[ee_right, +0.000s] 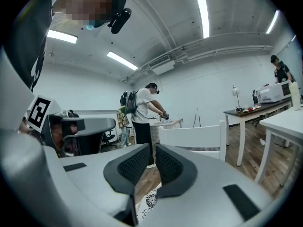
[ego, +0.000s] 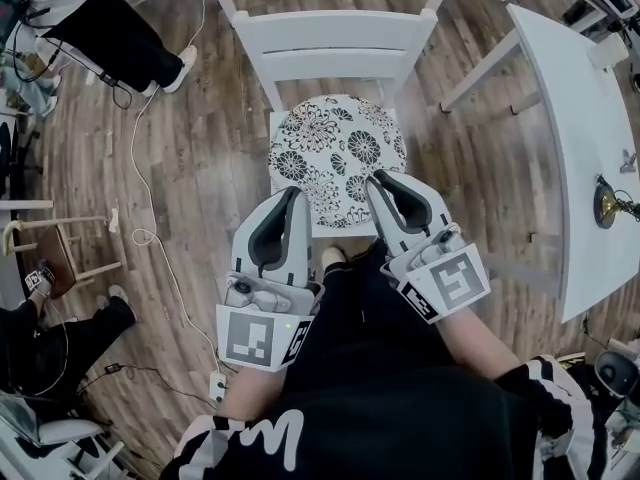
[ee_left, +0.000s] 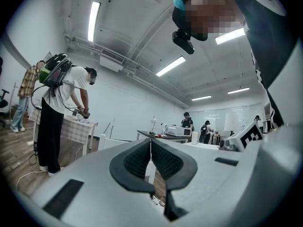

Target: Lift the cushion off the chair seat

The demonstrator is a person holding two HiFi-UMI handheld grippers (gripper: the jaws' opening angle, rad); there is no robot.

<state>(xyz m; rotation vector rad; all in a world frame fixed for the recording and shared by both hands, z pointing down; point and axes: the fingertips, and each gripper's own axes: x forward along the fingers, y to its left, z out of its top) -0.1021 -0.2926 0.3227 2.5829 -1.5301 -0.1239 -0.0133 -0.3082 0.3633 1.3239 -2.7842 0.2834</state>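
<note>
Two tongs come nearest, side by side: the left tongs and the right tongs are both closed with nothing between their jaws, and from above their tips sit at the near edge of the one flowered cushion. The cushion lies flat on the seat of the one white chair. This looks like the approach; next, the jaws need to open and pinch the cushion's near rim.

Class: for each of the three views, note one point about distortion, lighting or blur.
Head view: fisheye bows the table edge; cushion sharp, evenly lit. Left gripper view: black corners, ceiling lights blown white. Right gripper view: black corners too, chair back crisp.
</note>
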